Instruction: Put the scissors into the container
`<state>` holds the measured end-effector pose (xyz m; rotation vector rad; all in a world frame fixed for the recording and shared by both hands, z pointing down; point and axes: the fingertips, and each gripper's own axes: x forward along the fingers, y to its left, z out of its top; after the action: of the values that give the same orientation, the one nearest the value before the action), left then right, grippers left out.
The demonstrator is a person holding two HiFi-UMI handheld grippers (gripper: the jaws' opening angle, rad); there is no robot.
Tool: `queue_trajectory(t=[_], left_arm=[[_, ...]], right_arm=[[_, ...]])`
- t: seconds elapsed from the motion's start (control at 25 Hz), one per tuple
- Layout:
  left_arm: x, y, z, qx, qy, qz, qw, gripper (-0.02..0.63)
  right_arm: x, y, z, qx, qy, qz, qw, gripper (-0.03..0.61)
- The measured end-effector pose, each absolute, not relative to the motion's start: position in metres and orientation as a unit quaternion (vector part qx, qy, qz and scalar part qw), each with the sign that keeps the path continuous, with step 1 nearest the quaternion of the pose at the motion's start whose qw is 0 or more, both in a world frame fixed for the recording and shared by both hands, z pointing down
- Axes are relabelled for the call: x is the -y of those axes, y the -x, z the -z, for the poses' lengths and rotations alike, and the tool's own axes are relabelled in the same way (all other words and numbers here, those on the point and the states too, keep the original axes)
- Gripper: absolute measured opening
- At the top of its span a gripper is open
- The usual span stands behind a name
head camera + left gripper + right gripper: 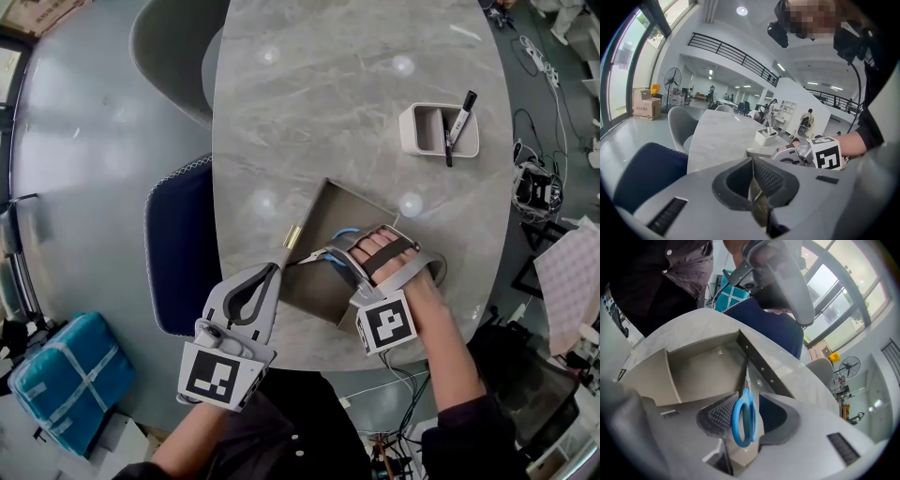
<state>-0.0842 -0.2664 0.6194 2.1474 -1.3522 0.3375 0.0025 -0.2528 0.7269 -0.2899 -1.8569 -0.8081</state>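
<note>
The right gripper [330, 258] reaches over the near side of the tan open container [339, 208], angled down so that its load ends up inside the walls and not on the marble table [328, 94]. In the right gripper view its jaws stand apart. The blue-handled scissors [744, 420] sit in the gap, handle loops between the pads, and neither pad appears to press on them. The blades run forward into the container, close along its dark inner wall. By that reading the scissors are released inside the container, and the task looks nearly done.

The left gripper [273, 272] waits just outside the container's near-left edge with its jaws together on nothing, apparently kept clear of the work. Well beyond the container's far side stands a white pen holder [422, 141] with a black marker [459, 117].
</note>
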Motion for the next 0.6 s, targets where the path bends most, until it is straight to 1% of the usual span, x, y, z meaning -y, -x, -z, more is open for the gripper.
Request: queue_trajectory(t=[0.12,0.24,0.4,0.44,0.48,0.52,0.6], left_arm=[[0.266,0.083,-0.620,0.503,-0.804,-0.126,0.293,0.017],[0.266,0.081,-0.620,0.500,-0.805,-0.125,0.293,0.017],[0.267,0.079,-0.616,0.499,-0.811,-0.119,0.280,0.017],[0.267,0.078,-0.616,0.498,-0.812,-0.119,0.280,0.017],[0.266,0.077,-0.615,0.497,-0.812,-0.121,0.280,0.017],[0.265,0.075,-0.615,0.494,-0.813,-0.123,0.281,0.017],[0.261,0.069,-0.616,0.487,-0.816,-0.132,0.282,0.017]], right_arm=[[0.244,-0.002,-0.724,0.785,0.135,0.305,0.523,0.138],[0.237,-0.007,-0.724,0.785,0.147,0.282,0.531,0.170],[0.233,-0.009,-0.715,0.798,0.134,0.267,0.524,0.163],[0.236,-0.008,-0.712,0.802,0.121,0.270,0.520,0.130],[0.239,-0.007,-0.709,0.804,0.104,0.275,0.516,0.051],[0.243,-0.007,-0.707,0.806,0.088,0.280,0.514,0.003],[0.248,-0.008,-0.704,0.808,0.061,0.277,0.516,-0.002]])
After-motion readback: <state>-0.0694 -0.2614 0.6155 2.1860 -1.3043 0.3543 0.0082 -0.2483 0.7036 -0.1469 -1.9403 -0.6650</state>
